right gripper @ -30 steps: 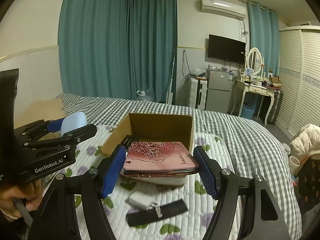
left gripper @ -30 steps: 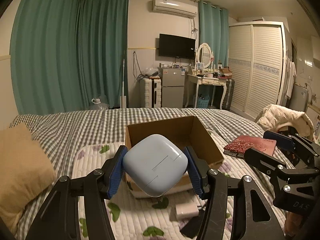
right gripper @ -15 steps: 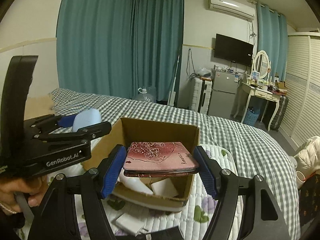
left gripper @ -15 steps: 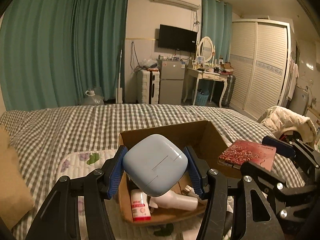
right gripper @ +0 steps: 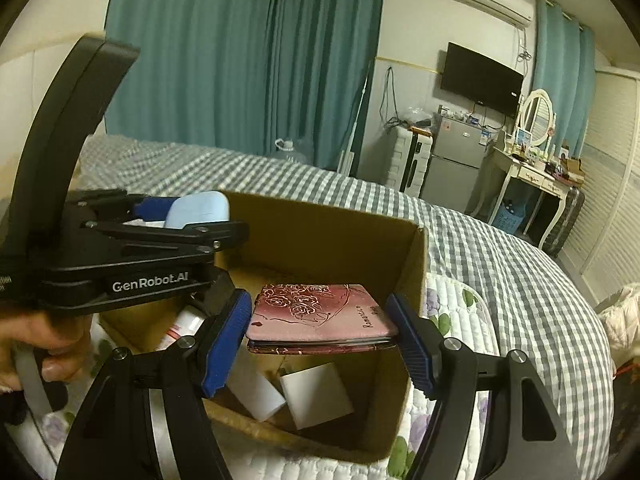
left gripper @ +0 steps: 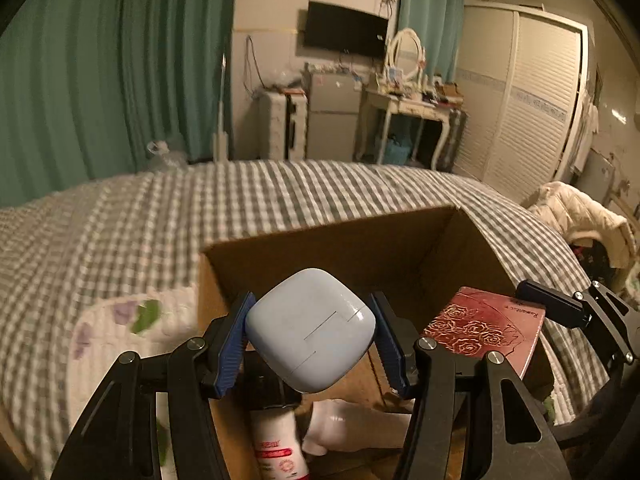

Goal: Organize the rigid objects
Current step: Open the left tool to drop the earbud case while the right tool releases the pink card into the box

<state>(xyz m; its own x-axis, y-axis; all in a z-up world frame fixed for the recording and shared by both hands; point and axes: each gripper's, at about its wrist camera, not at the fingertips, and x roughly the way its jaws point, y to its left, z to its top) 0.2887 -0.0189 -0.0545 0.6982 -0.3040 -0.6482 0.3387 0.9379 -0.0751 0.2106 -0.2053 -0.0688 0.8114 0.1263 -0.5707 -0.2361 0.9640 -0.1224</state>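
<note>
My left gripper (left gripper: 310,346) is shut on a pale blue rounded case (left gripper: 310,330) and holds it over the open cardboard box (left gripper: 328,248). My right gripper (right gripper: 320,340) is shut on a red rose-patterned notebook (right gripper: 316,314), held flat above the box (right gripper: 332,232) interior. The notebook also shows in the left wrist view (left gripper: 486,330), the case in the right wrist view (right gripper: 198,208). Inside the box lie a white tube with a red label (left gripper: 278,446), a white object (left gripper: 352,426) and white blocks (right gripper: 316,394).
The box stands on a floral quilted mat (right gripper: 452,304) on a grey checked bed (left gripper: 240,192). Beyond the bed are teal curtains, a fridge (right gripper: 456,164) and a dressing table (left gripper: 412,104). A jacket (left gripper: 580,216) lies at the right.
Both grippers have moved forward and now hang over the box, each still holding its object. The box looks nearer and its contents show more.
</note>
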